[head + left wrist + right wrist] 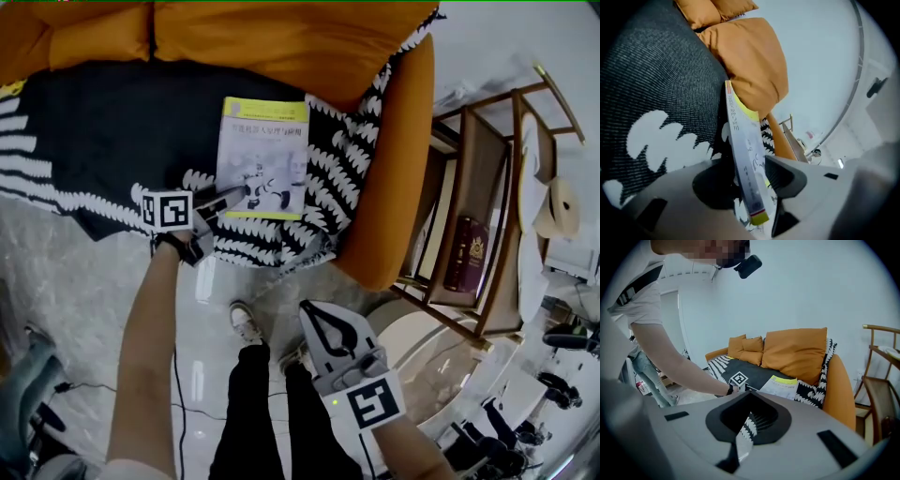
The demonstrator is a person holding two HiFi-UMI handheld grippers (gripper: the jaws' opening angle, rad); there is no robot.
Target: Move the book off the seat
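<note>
Wooden shelf (481, 155) with maroon book (466, 253); black cable (178, 403) on pale floor (75, 281).

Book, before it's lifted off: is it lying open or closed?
Closed: the book lies cover up on the seat's black throw, no pages spread.

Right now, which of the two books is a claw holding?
The white book with the yellow band, on the sofa: the left claw grips its edge. The dark red book sits untouched in the wooden rack.
</note>
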